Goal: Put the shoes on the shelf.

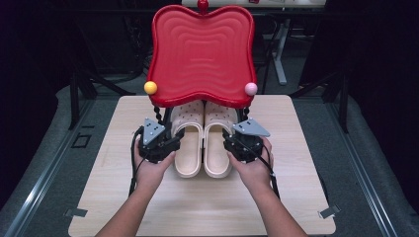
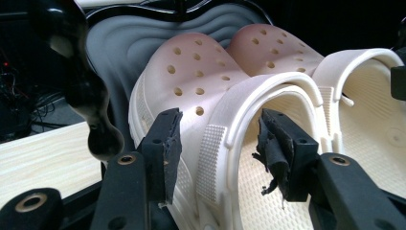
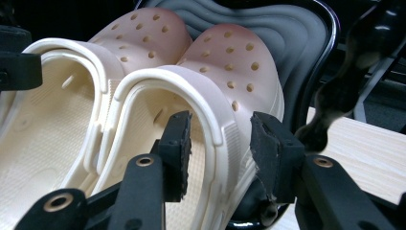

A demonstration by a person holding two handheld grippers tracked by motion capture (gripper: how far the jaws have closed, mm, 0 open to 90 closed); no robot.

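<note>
A pair of cream perforated clogs stands side by side, toes tucked under a red wavy tray (image 1: 201, 54). My left gripper (image 1: 173, 130) straddles the outer heel wall of the left clog (image 1: 188, 145). In the left gripper view that clog (image 2: 196, 76) has one pad outside its wall and one inside, with a gap showing, so the gripper (image 2: 220, 143) is open. My right gripper (image 1: 236, 131) straddles the outer wall of the right clog (image 1: 217, 145) the same way. The right gripper view shows the wall of this clog (image 3: 230, 62) between spread pads, the gripper (image 3: 220, 148) open.
The red tray rests on twisted black posts (image 1: 158, 114) tipped with a yellow ball (image 1: 150, 87) and a pink ball (image 1: 251, 89). A dark ribbed lower tray (image 2: 115, 52) lies under the clogs' toes. The rack stands on a light wooden table (image 1: 291, 173).
</note>
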